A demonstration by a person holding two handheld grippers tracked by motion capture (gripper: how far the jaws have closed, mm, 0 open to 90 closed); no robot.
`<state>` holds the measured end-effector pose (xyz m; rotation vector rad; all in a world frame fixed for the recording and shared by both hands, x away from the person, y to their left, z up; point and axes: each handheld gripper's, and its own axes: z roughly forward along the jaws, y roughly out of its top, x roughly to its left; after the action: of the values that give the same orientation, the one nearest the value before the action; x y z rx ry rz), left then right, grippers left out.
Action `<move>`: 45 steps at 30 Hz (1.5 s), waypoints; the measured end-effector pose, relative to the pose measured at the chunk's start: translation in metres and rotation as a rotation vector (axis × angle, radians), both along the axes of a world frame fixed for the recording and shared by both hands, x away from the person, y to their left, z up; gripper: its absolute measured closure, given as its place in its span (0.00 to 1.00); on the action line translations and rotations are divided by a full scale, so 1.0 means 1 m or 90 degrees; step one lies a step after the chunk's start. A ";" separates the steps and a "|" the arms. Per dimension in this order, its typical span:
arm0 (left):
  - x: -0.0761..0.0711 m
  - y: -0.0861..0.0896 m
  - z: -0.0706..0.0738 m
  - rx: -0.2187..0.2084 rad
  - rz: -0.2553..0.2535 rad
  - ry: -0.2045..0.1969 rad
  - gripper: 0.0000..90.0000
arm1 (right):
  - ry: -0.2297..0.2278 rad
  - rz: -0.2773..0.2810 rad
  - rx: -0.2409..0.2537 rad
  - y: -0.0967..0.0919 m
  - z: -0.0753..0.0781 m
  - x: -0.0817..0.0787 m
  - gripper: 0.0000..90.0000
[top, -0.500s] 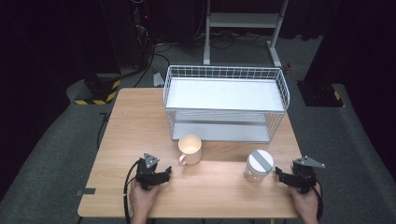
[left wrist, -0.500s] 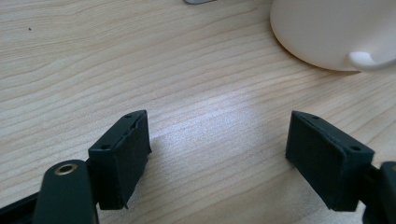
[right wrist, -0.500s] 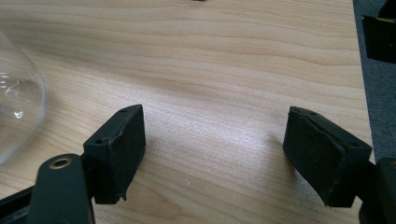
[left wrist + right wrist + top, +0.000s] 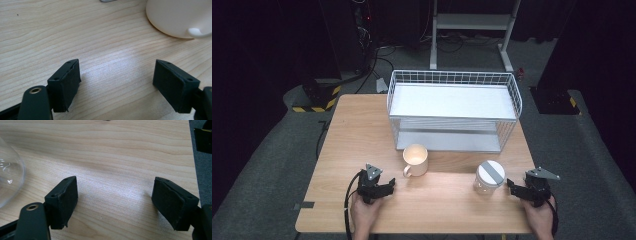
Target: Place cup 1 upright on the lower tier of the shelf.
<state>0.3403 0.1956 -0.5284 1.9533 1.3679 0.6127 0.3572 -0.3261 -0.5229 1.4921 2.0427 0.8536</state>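
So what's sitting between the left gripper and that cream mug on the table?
Nothing: in the high view only bare wooden table separates the open left gripper from the mug. The left gripper view shows bare wood too.

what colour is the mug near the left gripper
Cream-white, plain, no pattern; the mug shows best in the high view.

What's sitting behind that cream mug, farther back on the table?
Right behind the mug stands a white wire rack with two white shelves. Both look bare; the back of the lower shelf is hidden under the upper one. Beyond it, the floor is dark.
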 end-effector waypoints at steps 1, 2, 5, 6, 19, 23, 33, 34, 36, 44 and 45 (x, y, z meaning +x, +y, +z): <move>0.000 0.000 0.000 0.000 0.001 -0.001 0.25 | 0.000 0.000 0.000 0.000 0.000 0.000 0.24; 0.000 0.000 0.000 -0.002 0.003 -0.001 0.25 | 0.000 0.000 -0.001 0.000 0.000 0.000 0.23; 0.000 0.000 0.000 0.001 0.003 -0.002 0.25 | 0.000 0.007 -0.001 0.001 0.000 0.000 0.21; 0.000 0.000 0.000 0.001 0.003 -0.002 0.25 | 0.001 0.007 -0.001 0.001 0.000 -0.001 0.21; 0.000 0.001 0.000 0.003 0.002 0.000 0.25 | -0.009 0.016 0.031 -0.003 0.001 -0.006 0.19; 0.000 0.001 0.000 0.003 0.002 -0.001 0.25 | -0.019 0.022 0.046 -0.003 0.002 -0.013 0.19; 0.000 0.001 0.000 0.003 0.002 -0.001 0.25 | -0.033 0.030 0.054 -0.005 0.005 -0.032 0.20; 0.000 0.001 0.000 0.003 0.002 -0.001 0.25 | -0.037 0.034 0.052 -0.006 0.005 -0.033 0.20; 0.000 0.001 0.000 0.003 0.002 -0.001 0.25 | -0.038 0.036 0.055 -0.005 0.006 -0.037 0.20; 0.000 0.000 0.000 0.002 0.004 0.000 0.25 | -0.049 0.056 0.063 -0.001 0.008 -0.052 0.20; 0.000 0.000 0.000 0.002 0.004 0.000 0.25 | -0.050 0.059 0.063 0.000 0.008 -0.054 0.19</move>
<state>0.3403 0.1960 -0.5283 1.9518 1.3747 0.6178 0.3034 -0.3265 -0.5148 1.4013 2.0514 1.0476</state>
